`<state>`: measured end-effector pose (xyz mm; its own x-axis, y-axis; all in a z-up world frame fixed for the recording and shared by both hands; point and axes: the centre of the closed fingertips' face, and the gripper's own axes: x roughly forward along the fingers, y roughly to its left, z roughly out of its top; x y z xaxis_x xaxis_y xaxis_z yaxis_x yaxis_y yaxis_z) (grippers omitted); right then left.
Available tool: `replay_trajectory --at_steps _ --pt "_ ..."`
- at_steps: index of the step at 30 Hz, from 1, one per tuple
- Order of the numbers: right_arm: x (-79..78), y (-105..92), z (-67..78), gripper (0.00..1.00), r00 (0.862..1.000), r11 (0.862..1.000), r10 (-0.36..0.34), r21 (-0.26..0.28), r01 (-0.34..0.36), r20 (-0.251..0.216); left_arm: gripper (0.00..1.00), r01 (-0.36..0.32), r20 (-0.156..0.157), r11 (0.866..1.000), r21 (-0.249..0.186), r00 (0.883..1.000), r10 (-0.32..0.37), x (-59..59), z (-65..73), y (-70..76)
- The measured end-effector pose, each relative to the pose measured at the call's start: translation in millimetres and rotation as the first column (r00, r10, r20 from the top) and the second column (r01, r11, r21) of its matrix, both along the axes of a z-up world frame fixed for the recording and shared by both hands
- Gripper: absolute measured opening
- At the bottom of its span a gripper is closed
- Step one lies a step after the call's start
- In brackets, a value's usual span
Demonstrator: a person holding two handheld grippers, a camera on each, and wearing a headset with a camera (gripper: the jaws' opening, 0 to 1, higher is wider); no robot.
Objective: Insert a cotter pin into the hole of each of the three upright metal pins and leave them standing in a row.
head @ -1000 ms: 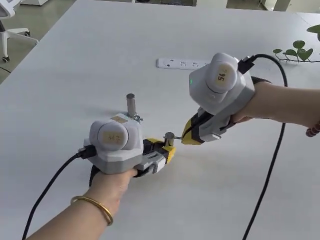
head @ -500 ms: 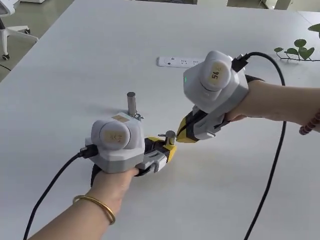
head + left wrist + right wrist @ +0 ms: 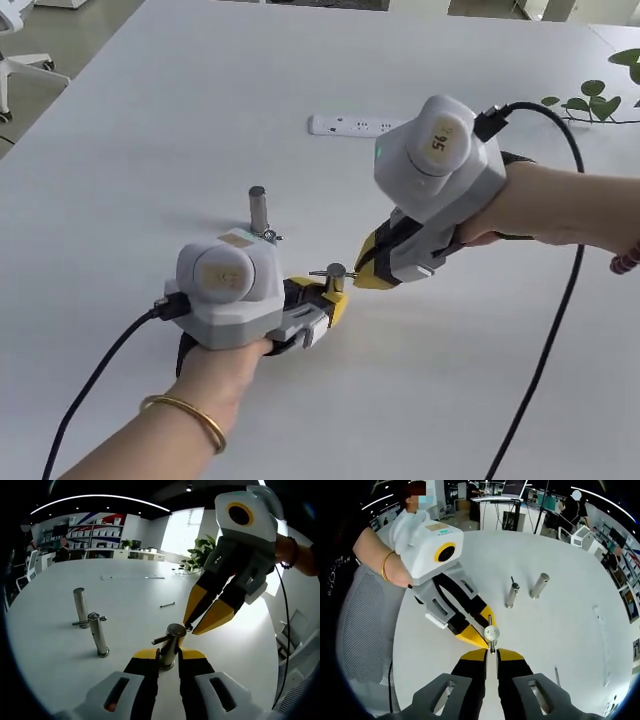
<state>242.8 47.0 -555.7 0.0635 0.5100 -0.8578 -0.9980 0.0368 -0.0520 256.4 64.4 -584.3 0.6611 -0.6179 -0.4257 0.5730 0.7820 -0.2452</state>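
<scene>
1. The left gripper [image 3: 171, 656] is holding one metal pin [image 3: 173, 640] upright on the white surface [image 3: 150, 120]. Its jaws are gripping the lower part of the shaft, just above the foot.
2. The right gripper [image 3: 491, 653] is facing the head of this pin from the opposite side. Its jaws are standing narrow, almost together, and they are pinching one end of a thin cotter pin [image 3: 161, 639].
3. The cotter pin is sitting across the hole in the head of the held pin. Its other end is sticking out on the side away from the right gripper.
4. In the head view the tips of both grippers are standing close together at this pin, near the middle of the surface.
5. Two other pins are standing upright beside the left gripper. The nearer pin [image 3: 97, 636] is carrying a cotter pin through its head, and the farther pin [image 3: 80, 607] is standing just behind it.
6. A loose cotter pin [image 3: 167, 605] is lying on the surface beyond the grippers, and a power strip [image 3: 360, 126] is lying farther away.
</scene>
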Motion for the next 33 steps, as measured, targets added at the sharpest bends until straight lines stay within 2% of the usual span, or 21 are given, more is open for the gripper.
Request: replay_trajectory --at_steps 19,26,30,33 --pt "-1.6 7.7 -2.6 0.0 1.0 1.0 0.012 -0.001 -0.012 0.006 0.13 -0.001 -0.01 1.0 -0.012 1.0 0.001 0.3 -1.0 0.4" --pt "-1.4 9.5 -2.3 0.0 1.0 1.0 0.017 -0.002 -0.017 0.01 0.13 -0.004 -0.018 1.0 -0.018 1.0 0.004 0.4 -1.5 0.2" --pt "-0.9 10.7 -2.7 0.0 1.0 1.0 -0.003 0.005 0.003 0.0 0.13 -0.017 -0.036 0.999 -0.032 0.999 0.016 0.0 -2.1 0.4" --pt "-0.2 11.8 -1.7 0.05 1.0 1.0 -0.013 0.016 0.014 -0.005 0.13 -0.018 -0.035 1.0 -0.023 0.999 0.017 0.0 -2.4 0.4"
